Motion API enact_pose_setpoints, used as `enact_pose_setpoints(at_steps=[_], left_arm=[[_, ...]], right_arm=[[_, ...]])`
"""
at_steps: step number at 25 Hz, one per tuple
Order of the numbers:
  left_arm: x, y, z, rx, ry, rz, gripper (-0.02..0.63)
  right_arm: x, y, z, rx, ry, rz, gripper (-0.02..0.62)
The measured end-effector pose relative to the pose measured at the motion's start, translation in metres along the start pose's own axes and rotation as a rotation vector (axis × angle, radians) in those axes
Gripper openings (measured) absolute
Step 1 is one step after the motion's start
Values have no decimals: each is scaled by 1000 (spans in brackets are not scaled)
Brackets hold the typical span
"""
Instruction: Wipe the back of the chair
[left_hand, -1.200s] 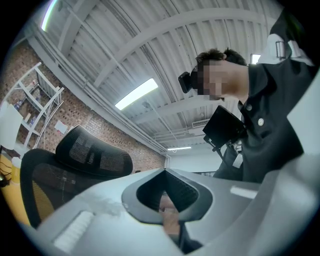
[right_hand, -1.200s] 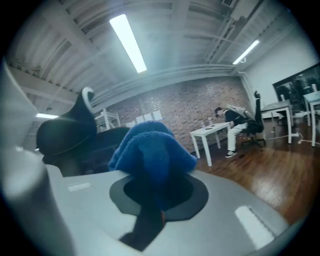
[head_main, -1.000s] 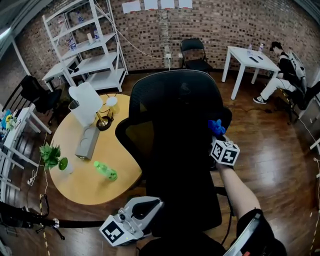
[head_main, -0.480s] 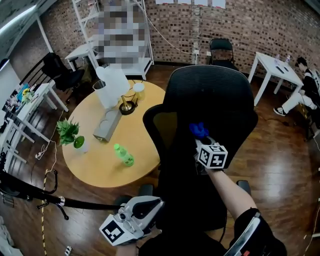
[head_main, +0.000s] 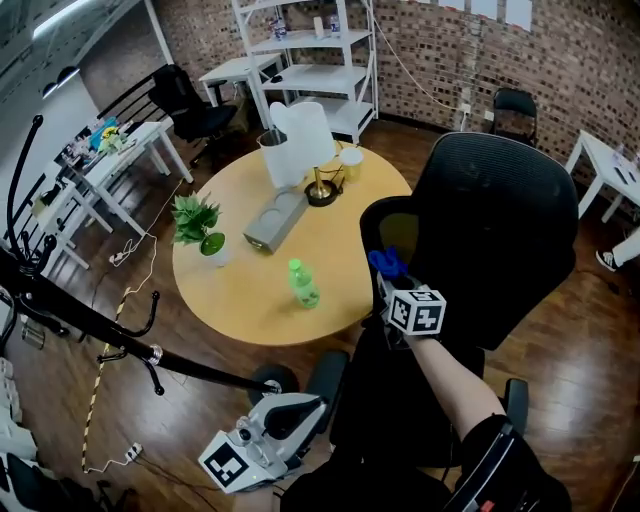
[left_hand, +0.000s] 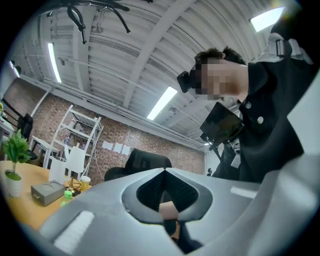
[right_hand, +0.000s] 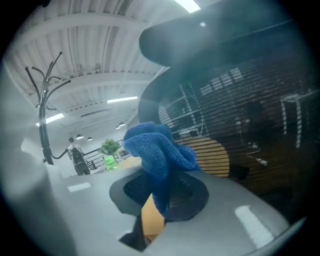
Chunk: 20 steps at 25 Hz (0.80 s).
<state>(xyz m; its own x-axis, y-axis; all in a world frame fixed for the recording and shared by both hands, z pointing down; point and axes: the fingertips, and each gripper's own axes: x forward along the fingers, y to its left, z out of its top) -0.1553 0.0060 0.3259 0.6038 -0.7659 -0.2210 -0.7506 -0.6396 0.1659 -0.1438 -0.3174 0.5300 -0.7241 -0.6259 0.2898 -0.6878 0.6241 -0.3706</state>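
Observation:
The black mesh chair back (head_main: 500, 230) stands at the right of the head view, next to the round table. My right gripper (head_main: 386, 276) is shut on a crumpled blue cloth (head_main: 385, 263), which is held against the left edge of the chair back. The right gripper view has the blue cloth (right_hand: 157, 150) bunched between the jaws of the right gripper (right_hand: 160, 192), with the dark mesh (right_hand: 240, 100) close behind it. My left gripper (head_main: 300, 410) hangs low near my body, shut and holding nothing. In the left gripper view the left gripper (left_hand: 164, 172) points up at the chair (left_hand: 145, 161).
A round wooden table (head_main: 250, 290) carries a green bottle (head_main: 303, 284), a potted plant (head_main: 197, 225), a grey box (head_main: 273, 220) and a white lamp (head_main: 300, 140). A black coat rack (head_main: 90, 320) leans at the left. White shelving (head_main: 320, 60) lines the brick wall.
The right gripper with the cloth has gone from the right side of the chair back across to its left edge. The head view has swung, so the chair now sits further right.

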Motion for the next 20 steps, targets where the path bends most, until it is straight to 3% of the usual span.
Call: enact_pose_setpoints(at_steps=[2,5,6,8,12,20], left_arm=[[-7,2,0,13,10,32,3],[-12,6,1,28,15,67,3],[-11,6,0,29,16,73,3],[-9,6,-3,28,21,75,3],[4,3,-15,15,39,43,3],[53,-13,-36,-26,62,-99,3]], right_arm=[[16,27,-16,11,53,103,54],[23,73,-32,-1,108,336,54],[23,77,-34,9,106,367,54],[22,62,-36,51,96,330,54],[12,-11,-42,104,84,129,54],[-54,-101,-41,134,22,-4,54]])
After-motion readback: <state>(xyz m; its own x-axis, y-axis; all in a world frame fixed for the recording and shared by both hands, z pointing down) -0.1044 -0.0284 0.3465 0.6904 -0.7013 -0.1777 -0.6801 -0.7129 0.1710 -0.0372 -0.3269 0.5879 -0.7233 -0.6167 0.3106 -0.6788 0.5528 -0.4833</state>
